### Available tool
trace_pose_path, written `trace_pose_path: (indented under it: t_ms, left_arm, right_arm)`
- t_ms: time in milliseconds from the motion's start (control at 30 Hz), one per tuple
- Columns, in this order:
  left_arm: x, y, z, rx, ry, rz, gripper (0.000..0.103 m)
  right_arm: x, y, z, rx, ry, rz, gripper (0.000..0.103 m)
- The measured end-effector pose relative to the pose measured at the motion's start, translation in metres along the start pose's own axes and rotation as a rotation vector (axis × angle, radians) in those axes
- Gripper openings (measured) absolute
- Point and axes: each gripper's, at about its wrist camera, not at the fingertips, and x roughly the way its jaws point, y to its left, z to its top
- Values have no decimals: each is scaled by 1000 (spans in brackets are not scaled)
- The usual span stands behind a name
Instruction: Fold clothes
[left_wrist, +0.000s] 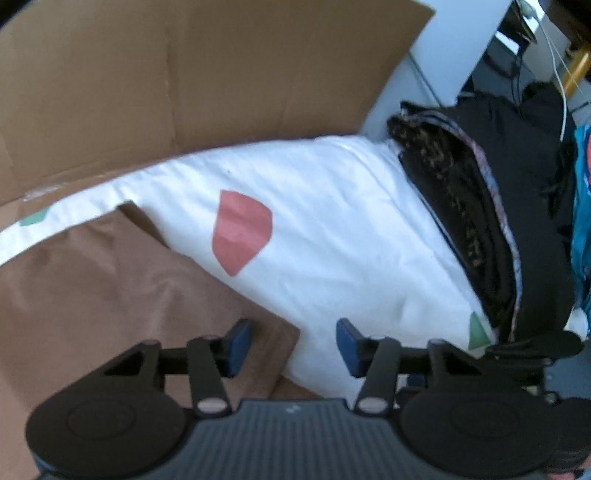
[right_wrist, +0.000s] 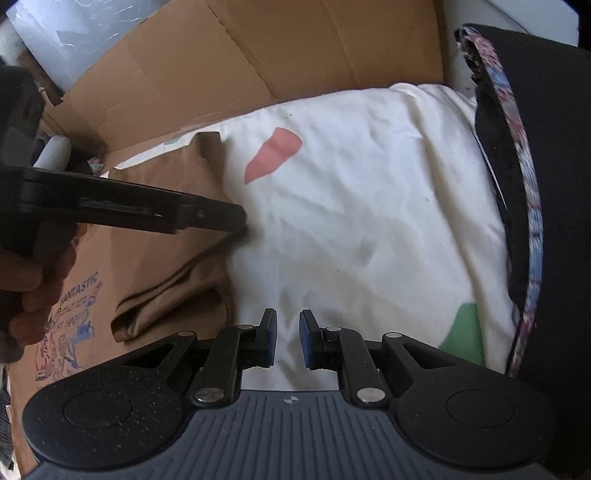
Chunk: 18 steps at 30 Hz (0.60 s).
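Observation:
A folded brown garment (left_wrist: 122, 291) lies on a white cover (left_wrist: 332, 236) with red and green patches. It also shows in the right wrist view (right_wrist: 181, 236), with a blue print near its lower left. My left gripper (left_wrist: 293, 345) is open and empty, hovering over the garment's right edge. In the right wrist view the left gripper's body (right_wrist: 122, 206) reaches across the garment from the left. My right gripper (right_wrist: 288, 341) is open by a narrow gap and empty, above the white cover (right_wrist: 369, 221) just right of the garment.
A stack of folded dark clothes (left_wrist: 509, 221) sits at the right on the cover, seen also in the right wrist view (right_wrist: 535, 166). Flattened cardboard (left_wrist: 184, 85) stands behind the cover. Cables and dark objects lie at the far right.

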Motion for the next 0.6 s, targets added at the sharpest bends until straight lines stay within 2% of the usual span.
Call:
trace_pose_path:
  t_ms: [267, 333, 400, 500, 600]
  left_arm:
    - [20, 3, -6, 20, 16, 42, 46]
    - [25, 4, -7, 25, 20, 53, 37]
    - [30, 5, -8, 30, 24, 63, 22]
    - [28, 13, -8, -15, 24, 43, 13]
    - [15, 23, -7, -64, 7, 2, 11]
  right_arm:
    - [5, -2, -4, 11, 9, -11, 19]
    - [6, -1, -5, 6, 12, -12, 19]
    - [8, 1, -5, 0, 13, -12, 19]
    - [9, 3, -6, -9, 14, -9, 19]
    - [8, 7, -4, -21, 7, -2, 19]
